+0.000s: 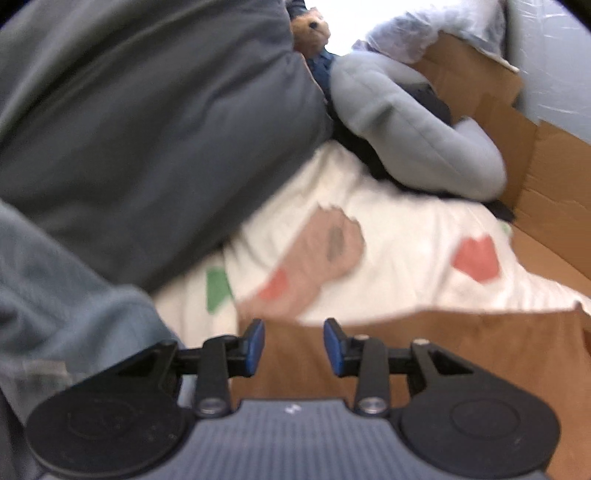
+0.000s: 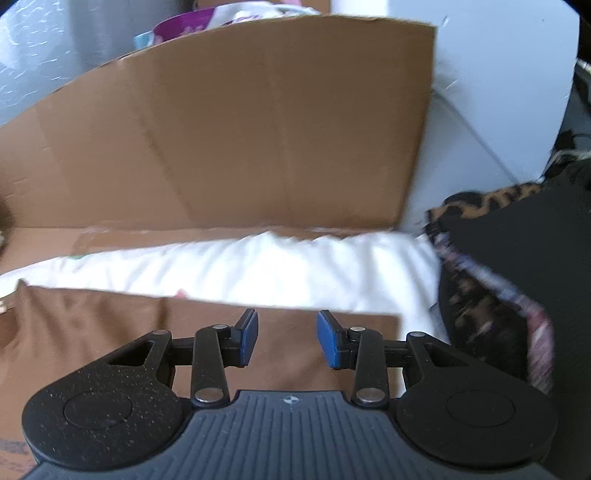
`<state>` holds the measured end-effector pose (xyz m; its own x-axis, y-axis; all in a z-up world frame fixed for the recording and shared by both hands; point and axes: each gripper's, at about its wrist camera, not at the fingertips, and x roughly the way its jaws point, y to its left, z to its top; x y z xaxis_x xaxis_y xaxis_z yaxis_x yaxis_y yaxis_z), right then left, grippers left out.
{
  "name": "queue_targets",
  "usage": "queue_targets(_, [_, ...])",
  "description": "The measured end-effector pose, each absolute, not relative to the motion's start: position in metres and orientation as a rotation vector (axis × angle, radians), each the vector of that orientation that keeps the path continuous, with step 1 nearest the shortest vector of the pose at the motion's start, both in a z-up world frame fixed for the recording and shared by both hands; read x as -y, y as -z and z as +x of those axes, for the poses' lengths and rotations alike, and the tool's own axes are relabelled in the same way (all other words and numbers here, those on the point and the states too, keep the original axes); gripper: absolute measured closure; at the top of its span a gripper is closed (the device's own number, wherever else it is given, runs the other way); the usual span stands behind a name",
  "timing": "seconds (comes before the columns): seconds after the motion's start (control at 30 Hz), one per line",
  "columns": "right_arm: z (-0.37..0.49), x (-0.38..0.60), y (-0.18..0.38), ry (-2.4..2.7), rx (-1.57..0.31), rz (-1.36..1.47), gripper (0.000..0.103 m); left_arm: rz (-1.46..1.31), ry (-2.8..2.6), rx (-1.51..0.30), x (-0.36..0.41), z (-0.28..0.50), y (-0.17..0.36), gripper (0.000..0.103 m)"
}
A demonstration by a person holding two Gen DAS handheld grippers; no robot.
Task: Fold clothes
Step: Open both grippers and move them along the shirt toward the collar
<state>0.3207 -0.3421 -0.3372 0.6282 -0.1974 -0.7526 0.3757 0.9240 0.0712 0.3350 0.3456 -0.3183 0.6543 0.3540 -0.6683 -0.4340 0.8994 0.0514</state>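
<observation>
**Both claws apart above brown cloth and white printed garment**

Left wrist view: left gripper [image 1: 293,347] low in the centre, blue pads spread, nothing between them; hovering over a flat brown fabric piece [image 1: 424,354] filling the lower right. Just beyond it, mid-frame, a white garment printed with red, green and tan shapes [image 1: 388,258], rumpled, its near edge lying over the brown fabric. Upper left taken up by a large dark grey cushion [image 1: 166,140]; lower left by a grey-blue knit cloth [image 1: 66,295]. Upper centre: a small brown teddy bear [image 1: 310,31]. Right of that, a pale blue padded garment [image 1: 406,129], bunched against a brown cardboard box wall [image 1: 546,177].

Right wrist view: right gripper [image 2: 287,341] low in the centre, pads likewise apart and empty, above the same brown fabric. White garment across the middle as a wrinkled band. Behind it, upright cardboard filling the upper half. At the right edge, a black cloth with leopard-print trim [image 2: 491,295], touching the white garment's end
</observation>
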Motion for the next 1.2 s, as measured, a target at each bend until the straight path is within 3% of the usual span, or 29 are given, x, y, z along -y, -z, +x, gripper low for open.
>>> queue_targets(0.23, [0.33, 0.311, 0.351, 0.194, -0.882, 0.243, 0.061, -0.069, -0.482, -0.827, -0.352, 0.336, 0.359, 0.063])
queue_targets(0.47, [0.344, 0.279, 0.352, 0.099, -0.888, 0.237, 0.061, -0.029, -0.526, -0.78, -0.34, 0.34, 0.341, 0.065])
queue_targets(0.8, [0.377, 0.261, 0.364, 0.086, -0.895, 0.221, 0.062, -0.049, -0.381, -0.726, -0.294, 0.362, 0.321, 0.06])
queue_targets(1.2, [0.415, 0.257, 0.388, 0.114, -0.904, 0.263, 0.064, -0.05, -0.231, -0.762, -0.225, 0.4, 0.332, 0.058])
